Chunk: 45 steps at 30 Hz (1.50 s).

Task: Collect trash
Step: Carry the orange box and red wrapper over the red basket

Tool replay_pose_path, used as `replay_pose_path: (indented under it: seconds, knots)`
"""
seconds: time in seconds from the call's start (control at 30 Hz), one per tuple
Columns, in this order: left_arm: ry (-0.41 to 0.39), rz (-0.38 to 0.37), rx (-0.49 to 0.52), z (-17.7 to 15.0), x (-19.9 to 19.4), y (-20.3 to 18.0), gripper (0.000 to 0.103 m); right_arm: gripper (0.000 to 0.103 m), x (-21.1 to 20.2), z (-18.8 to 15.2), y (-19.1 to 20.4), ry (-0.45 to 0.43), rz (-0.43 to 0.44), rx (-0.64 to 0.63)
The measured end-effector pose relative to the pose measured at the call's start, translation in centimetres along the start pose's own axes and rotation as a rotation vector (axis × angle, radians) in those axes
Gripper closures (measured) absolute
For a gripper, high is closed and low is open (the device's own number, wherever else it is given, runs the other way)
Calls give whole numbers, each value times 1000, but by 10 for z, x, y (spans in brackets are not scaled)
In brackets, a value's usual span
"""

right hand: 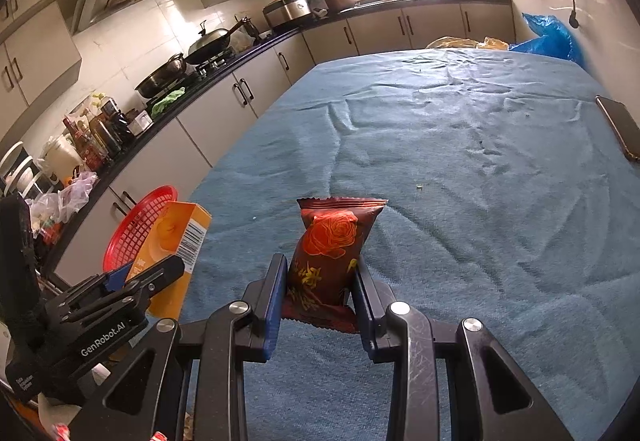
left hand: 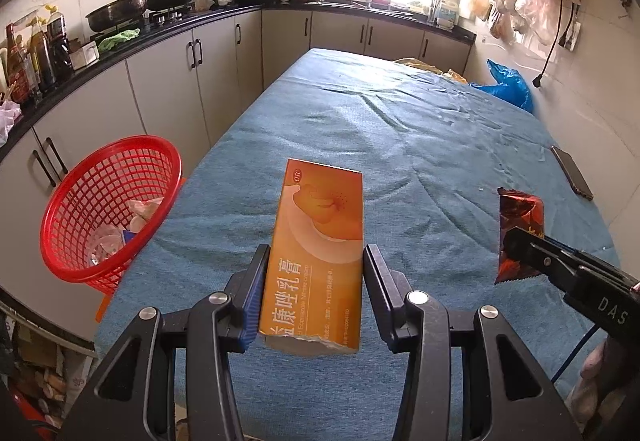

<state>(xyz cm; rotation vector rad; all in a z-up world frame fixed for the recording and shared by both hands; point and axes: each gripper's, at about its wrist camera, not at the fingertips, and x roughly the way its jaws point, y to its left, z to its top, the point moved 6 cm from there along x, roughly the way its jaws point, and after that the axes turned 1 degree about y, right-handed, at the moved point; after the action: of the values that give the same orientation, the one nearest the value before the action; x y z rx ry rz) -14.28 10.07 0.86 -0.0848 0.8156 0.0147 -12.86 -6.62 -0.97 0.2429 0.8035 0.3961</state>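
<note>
Insp: Status, left tongs [left hand: 314, 261]?

Op: I see them clamped on the orange box [left hand: 316, 257], centre of frame, held above the blue-cloth counter [left hand: 400, 129]. Box's near end is torn.

Insp: Right tongs [right hand: 320, 281]?

Op: Closed on the red snack wrapper [right hand: 332, 253], lower centre of right wrist view, pads pressing both sides.

Insp: Bin?

Op: Red basket [left hand: 108, 209], lower left of left wrist view, beside counter edge, w/ crumpled scraps inside. Phone [left hand: 572, 179] lies at right edge of counter.

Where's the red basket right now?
The red basket sits off the table's left edge, beside the cabinets, left of the orange box.
</note>
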Motion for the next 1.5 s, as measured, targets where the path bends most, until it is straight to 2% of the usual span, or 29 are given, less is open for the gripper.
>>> replay_pose_path:
  seconds: [0.47, 0.7, 1.07, 1.5]
  knots:
    - [-75, 36, -82, 11, -31, 58, 58, 69, 13, 8, 40, 21, 16, -76]
    - [-72, 53, -142, 11, -36, 98, 58, 69, 24, 15, 71, 26, 41, -122]
    - [-120, 135, -206, 14, -62, 150, 58, 68, 52, 8, 139, 70, 123, -220]
    - [-134, 236, -222, 19, -68, 192, 58, 68, 67, 3, 192, 92, 190, -303]
